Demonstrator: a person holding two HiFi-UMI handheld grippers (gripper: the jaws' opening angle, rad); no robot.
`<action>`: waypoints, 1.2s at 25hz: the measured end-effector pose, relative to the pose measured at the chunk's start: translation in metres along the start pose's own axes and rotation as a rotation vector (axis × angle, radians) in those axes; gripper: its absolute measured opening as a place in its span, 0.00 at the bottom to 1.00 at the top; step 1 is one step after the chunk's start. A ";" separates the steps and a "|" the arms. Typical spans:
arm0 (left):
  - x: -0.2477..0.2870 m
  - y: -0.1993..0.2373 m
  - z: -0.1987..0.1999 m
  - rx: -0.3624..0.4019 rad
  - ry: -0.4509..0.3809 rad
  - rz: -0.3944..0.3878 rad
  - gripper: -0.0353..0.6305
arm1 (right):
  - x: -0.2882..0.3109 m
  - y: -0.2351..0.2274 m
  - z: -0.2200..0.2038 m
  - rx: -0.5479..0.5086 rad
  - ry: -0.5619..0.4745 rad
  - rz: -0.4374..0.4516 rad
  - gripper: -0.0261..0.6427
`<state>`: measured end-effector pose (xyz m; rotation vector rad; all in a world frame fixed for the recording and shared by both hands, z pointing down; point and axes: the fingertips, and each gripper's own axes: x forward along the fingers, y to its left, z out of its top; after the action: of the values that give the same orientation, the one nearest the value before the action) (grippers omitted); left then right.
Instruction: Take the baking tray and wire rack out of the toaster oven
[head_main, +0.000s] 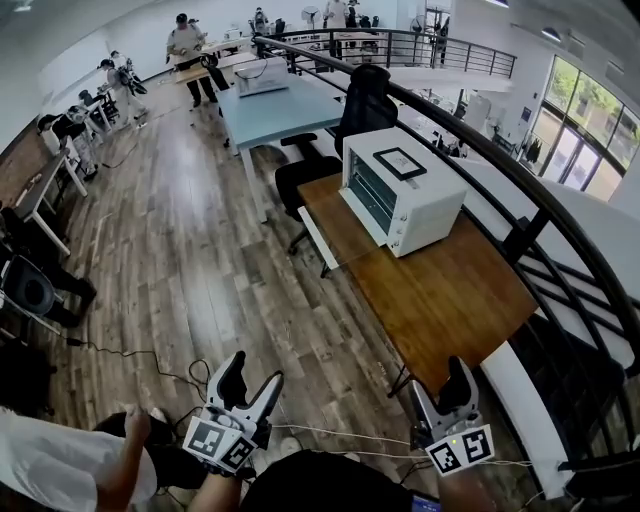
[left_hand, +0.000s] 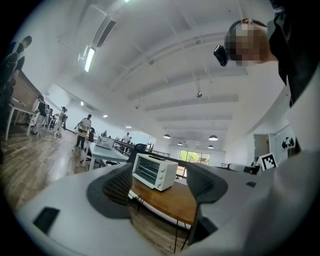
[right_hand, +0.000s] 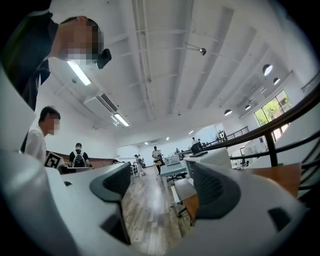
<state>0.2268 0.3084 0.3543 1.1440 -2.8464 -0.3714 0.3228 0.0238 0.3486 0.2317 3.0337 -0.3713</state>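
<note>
Holds left gripper (head_main: 253, 372) at seven o'clock and right gripper (head_main: 440, 388) at five o'clock of the head view, jaws of both spread wide on nothing, well apart from the white toaster oven (head_main: 400, 190) at one o'clock on the wooden table (head_main: 450, 300), baking tray and wire rack indiscernible behind its shut glass door.

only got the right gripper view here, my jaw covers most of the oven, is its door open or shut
Observer: Shut. The head view shows the toaster oven with its glass door closed, at the far end of the wooden table.
Operator: where's the left gripper
Observer: The left gripper is low by the person, over the floor and short of the table, jaws apart with nothing between them.
Operator: which side are the knobs
Observer: The knobs sit right of the door, seen from the front.
</note>
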 end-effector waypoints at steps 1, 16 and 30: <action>-0.002 -0.004 0.000 0.001 0.006 0.000 0.55 | -0.002 -0.001 0.001 0.011 -0.001 0.002 0.61; -0.002 -0.004 -0.014 0.015 0.070 0.016 0.54 | 0.001 -0.007 -0.023 0.090 0.033 -0.014 0.58; 0.102 0.123 0.022 0.005 0.042 -0.162 0.52 | 0.140 0.019 -0.010 0.018 -0.002 -0.161 0.49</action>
<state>0.0661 0.3284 0.3580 1.3709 -2.7284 -0.3438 0.1875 0.0646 0.3408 -0.0127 3.0570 -0.4095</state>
